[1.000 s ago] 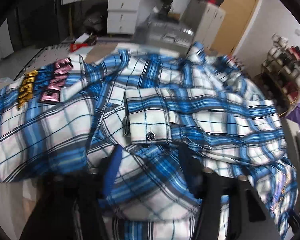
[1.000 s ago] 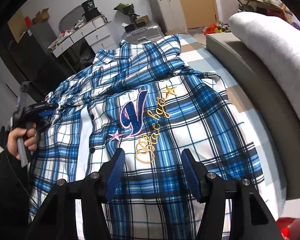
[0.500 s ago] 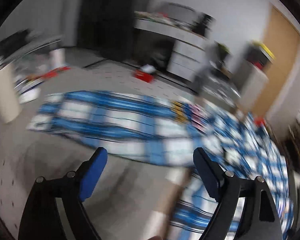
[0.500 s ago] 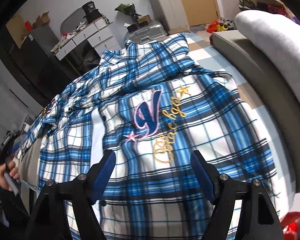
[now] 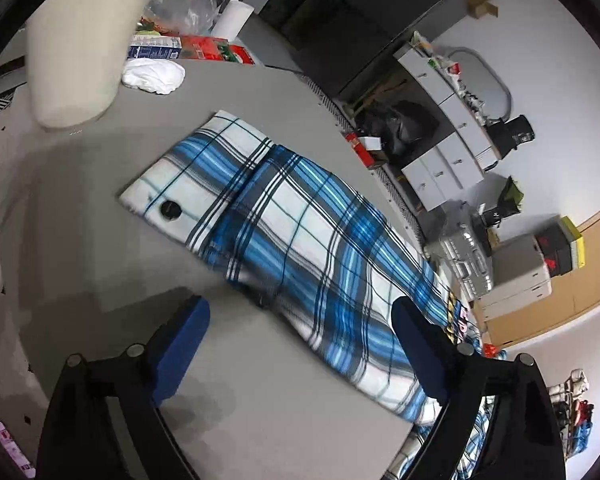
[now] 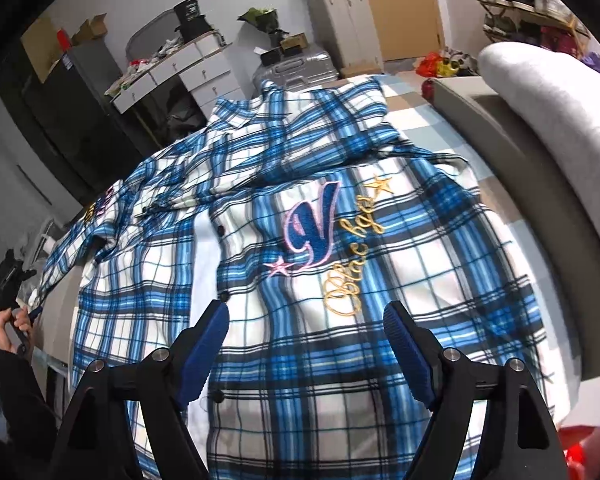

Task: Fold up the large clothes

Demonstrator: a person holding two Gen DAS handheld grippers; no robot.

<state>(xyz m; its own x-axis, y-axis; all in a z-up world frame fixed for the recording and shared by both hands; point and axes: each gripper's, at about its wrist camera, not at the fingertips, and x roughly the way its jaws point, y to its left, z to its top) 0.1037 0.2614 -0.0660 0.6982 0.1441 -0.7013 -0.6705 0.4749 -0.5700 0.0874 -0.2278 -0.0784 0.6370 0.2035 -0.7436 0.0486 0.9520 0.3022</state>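
Note:
A large blue-and-white plaid shirt (image 6: 440,280) lies spread front-up, with an embroidered "V" and gold script on its chest. My right gripper (image 6: 306,312) hovers open just above its lower front, nothing between the fingers. One sleeve (image 5: 300,220) stretches flat across the grey surface (image 5: 80,220), its buttoned cuff (image 5: 188,184) at the far end. My left gripper (image 5: 300,312) hangs over the sleeve's middle with its jaws wide and closing, and nothing pinched between them. At the left edge of the right wrist view, a hand (image 6: 8,324) holds that gripper.
A beige cushion (image 5: 80,40), a crumpled white cloth (image 5: 154,74) and red boxes (image 5: 216,46) sit beyond the cuff. A grey sofa arm (image 6: 540,140) borders the shirt's right side. White drawers (image 6: 204,72) and a silver suitcase (image 6: 296,68) stand past the collar.
My left gripper let go of the shirt fabric, opened and swung out along the sleeve toward the cuff. My right gripper's fingers spread wider over the shirt front.

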